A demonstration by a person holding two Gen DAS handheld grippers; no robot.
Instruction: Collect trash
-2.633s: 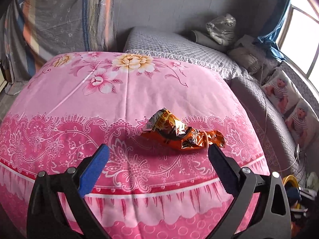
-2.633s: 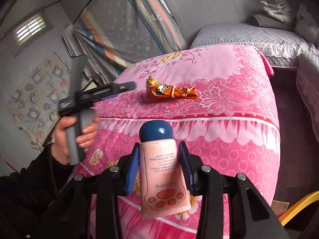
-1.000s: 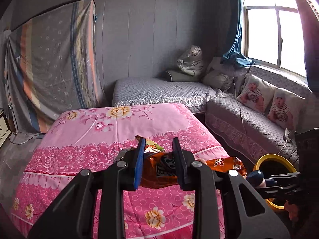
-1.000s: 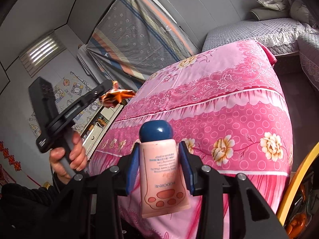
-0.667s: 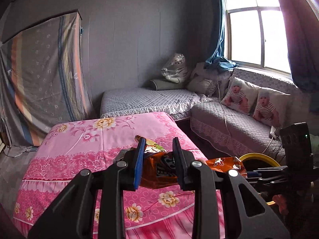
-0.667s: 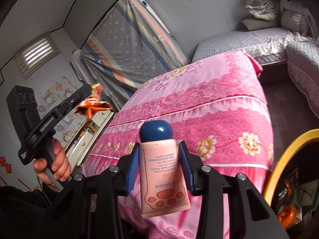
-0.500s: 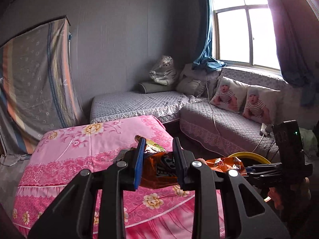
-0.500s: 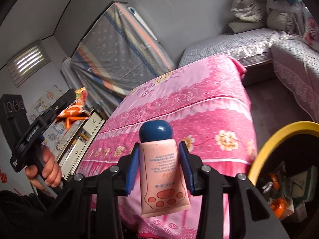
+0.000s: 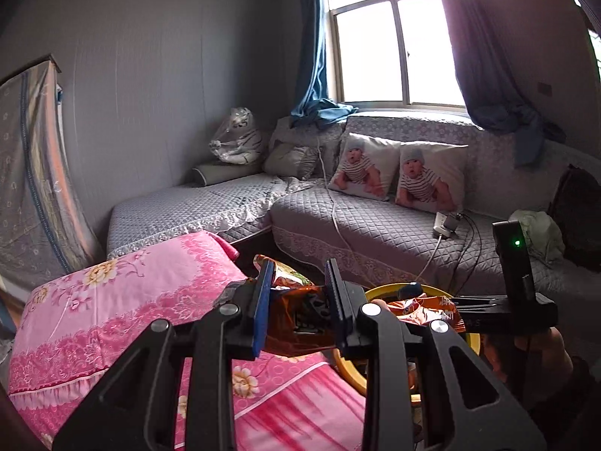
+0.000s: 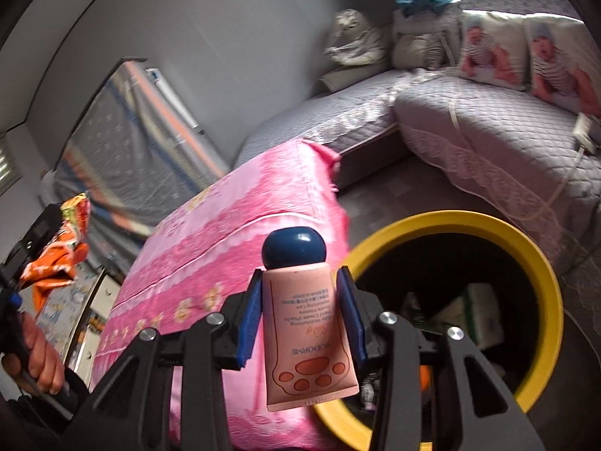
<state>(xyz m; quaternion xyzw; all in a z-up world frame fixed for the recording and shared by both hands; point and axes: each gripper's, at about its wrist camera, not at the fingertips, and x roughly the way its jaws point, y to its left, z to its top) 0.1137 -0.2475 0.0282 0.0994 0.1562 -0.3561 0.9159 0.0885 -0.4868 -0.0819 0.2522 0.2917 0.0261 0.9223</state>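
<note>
In the right wrist view, the yellow-rimmed trash bin (image 10: 541,274) fills the lower right of the frame. Its round mouth is open and dark, with some paper and packaging lying inside. The hanging edge of the pink floral tablecloth (image 10: 233,233) is just beside the bin on its left side. A strip of bare floor (image 10: 379,199) separates the bin from the grey quilted sofa (image 10: 488,127) at the upper right.

The right gripper (image 10: 300,319) is closed on a pink cream tube (image 10: 304,338) with a dark blue cap. Both blue pads (image 10: 249,323) press on the sides of the tube. The cap points forward and overlaps the left rim of the bin in the picture.

In the left wrist view, the left gripper (image 9: 296,300) is closed on a crumpled orange snack wrapper (image 9: 296,315). The loose end of the wrapper sticks out to the right, in front of the bin (image 9: 379,293), which appears at lower centre behind the fingers. The corner of the tablecloth (image 9: 124,293) is at lower left. The right gripper (image 9: 503,304) appears at the right edge, and the blue cap shows over the bin's rim.
</note>
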